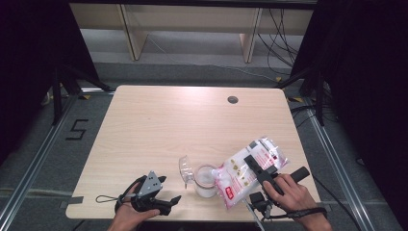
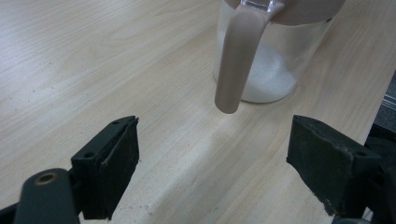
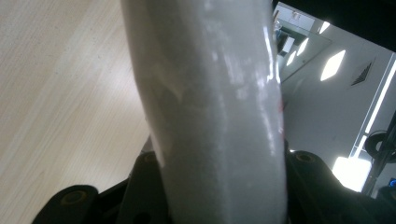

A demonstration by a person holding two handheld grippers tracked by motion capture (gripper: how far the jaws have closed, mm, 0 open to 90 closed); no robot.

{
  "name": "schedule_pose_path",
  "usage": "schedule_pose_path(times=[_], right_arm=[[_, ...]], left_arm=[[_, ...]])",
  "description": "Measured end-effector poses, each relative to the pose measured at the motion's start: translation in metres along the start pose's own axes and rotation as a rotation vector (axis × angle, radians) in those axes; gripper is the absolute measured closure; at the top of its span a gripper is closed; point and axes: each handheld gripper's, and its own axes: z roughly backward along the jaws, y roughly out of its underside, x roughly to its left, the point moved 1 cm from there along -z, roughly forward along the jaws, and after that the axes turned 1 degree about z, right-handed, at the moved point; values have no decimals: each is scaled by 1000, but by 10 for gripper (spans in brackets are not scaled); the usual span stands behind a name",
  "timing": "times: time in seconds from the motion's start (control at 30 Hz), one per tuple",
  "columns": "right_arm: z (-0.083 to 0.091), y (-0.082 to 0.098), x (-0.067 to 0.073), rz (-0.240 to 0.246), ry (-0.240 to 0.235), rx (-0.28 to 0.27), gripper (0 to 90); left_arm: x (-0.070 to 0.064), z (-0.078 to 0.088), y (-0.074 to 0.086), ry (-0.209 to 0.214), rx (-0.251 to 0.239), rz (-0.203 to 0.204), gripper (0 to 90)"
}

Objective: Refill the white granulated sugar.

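Note:
A clear jar (image 1: 206, 184) with white granules in its bottom stands near the table's front edge, its hinged lid (image 1: 184, 168) flipped open to the left. My right gripper (image 1: 250, 162) is shut on a white plastic bag with red print (image 1: 236, 177), which is tilted with its lower end over the jar's mouth. In the right gripper view the bag (image 3: 210, 93) sits between the jaws. My left gripper (image 1: 169, 188) rests open on the table left of the jar. Ahead of my left gripper (image 2: 212, 163), the jar (image 2: 275, 65) shows a brownish clasp (image 2: 236, 60) hanging down.
The wooden table (image 1: 168, 125) has a round cable hole (image 1: 233, 99) at the back right. The jar and bag sit close to the front edge. Beyond the table are wooden furniture legs (image 1: 136, 38) and cables on the floor (image 1: 281, 43).

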Motion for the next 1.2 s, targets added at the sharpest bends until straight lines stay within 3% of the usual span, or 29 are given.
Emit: schedule_pose_path(times=[0.5,0.7,0.8,0.87,0.93,1.03,1.2], right_arm=[[0,-1,2,-11,6,-3,653],[0,0,0,8,-6,-3,654],[0,0,2,-11,-4,11,654],[-1,-1,1,5,-6,0,654],[0,-1,2,-17,-6,11,654],[-1,-1,0,3,-4,-6,656],[-1,0,1,-7,1,-8,658]], left_arm=[[0,0,0,1,-4,2,165],[0,0,0,1,-3,-2,165],[0,0,0,-2,0,5,165],[0,-1,0,0,-10,6,165],[0,0,0,1,-3,8,165],[0,0,0,-2,-1,5,165],[0,0,0,1,-4,8,164]])
